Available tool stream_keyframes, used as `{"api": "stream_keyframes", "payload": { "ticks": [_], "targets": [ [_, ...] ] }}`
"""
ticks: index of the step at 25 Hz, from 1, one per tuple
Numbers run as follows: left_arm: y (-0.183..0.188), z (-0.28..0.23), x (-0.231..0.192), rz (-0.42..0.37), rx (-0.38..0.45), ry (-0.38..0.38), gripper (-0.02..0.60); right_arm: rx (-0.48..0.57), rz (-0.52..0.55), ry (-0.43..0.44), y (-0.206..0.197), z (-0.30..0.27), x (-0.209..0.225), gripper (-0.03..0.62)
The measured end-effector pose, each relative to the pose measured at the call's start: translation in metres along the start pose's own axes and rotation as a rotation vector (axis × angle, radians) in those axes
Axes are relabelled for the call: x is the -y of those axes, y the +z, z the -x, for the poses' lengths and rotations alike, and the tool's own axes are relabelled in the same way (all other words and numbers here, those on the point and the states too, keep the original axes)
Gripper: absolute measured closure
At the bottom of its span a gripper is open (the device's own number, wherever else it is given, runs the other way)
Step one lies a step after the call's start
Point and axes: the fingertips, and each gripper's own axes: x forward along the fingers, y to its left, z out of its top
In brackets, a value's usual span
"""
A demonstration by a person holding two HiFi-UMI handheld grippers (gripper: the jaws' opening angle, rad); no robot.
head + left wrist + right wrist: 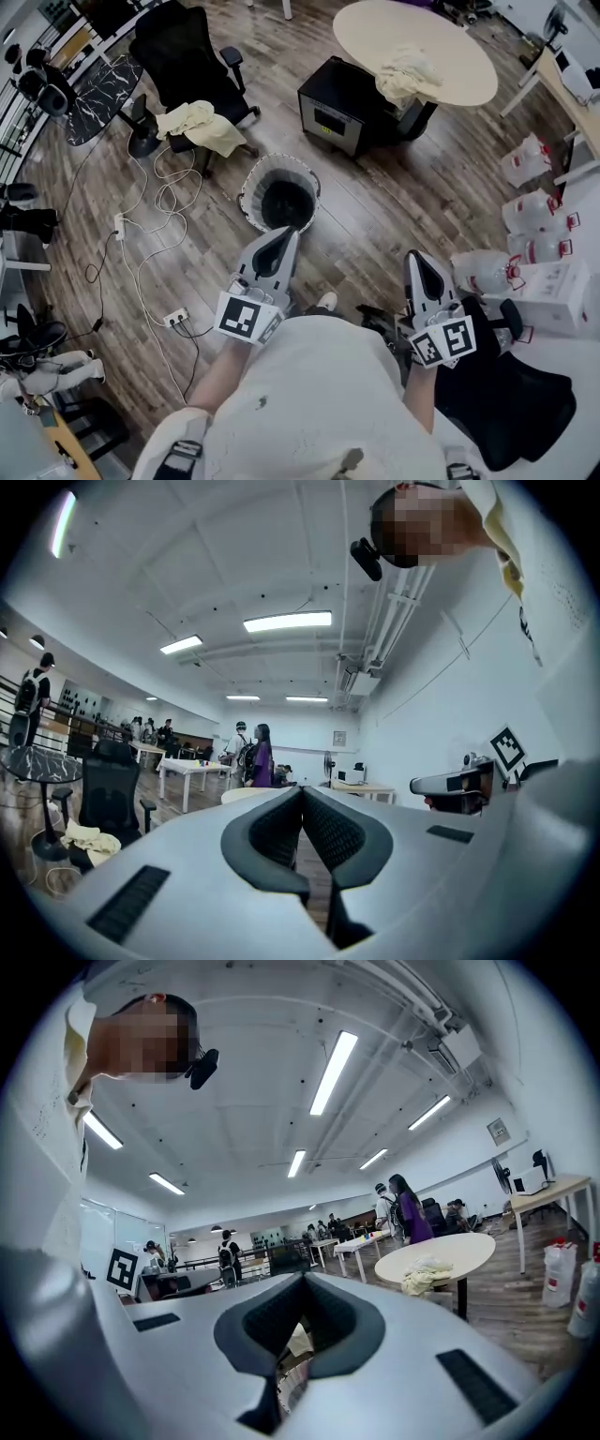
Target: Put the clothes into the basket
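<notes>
Just beyond our left gripper (289, 232), the basket (279, 192) stands on the floor (394, 206). A cloth (200, 127) lies on the chair (183, 52) ahead-left, a second cloth (408, 73) on the surface (459, 66) beyond our right gripper (413, 255). We hold both clenched, empty.

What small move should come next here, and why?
Probably open the left gripper and reach toward the pale yellow cloth on the black office chair: its fingers are shut on nothing, and that cloth lies on its side, near the white mesh basket.
</notes>
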Motion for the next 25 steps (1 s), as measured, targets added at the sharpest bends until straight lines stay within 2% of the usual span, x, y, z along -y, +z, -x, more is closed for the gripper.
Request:
{"api": "stream_keyframes", "payload": {
  "ticks": [4, 9, 15, 25],
  "targets": [
    [-0.001, -0.006, 0.025, -0.006, 0.009, -0.035, 0.561, 0.033, 0.034, -0.026, 0.01, 0.022, 0.008, 0.588],
    [-0.003, -0.018, 0.051, 0.007, 0.03, -0.072, 0.561, 0.018, 0.065, -0.082, 0.006, 0.05, 0.023, 0.588],
    [-0.013, -0.042, 0.083, 0.009, 0.004, -0.147, 0.561, 0.016, 0.059, -0.163, 0.005, 0.078, 0.049, 0.588],
    [-0.034, -0.096, 0.091, 0.028, -0.04, -0.223, 0.561, 0.005, 0.046, -0.239, 0.001, 0.077, 0.089, 0.588]
  ]
}}
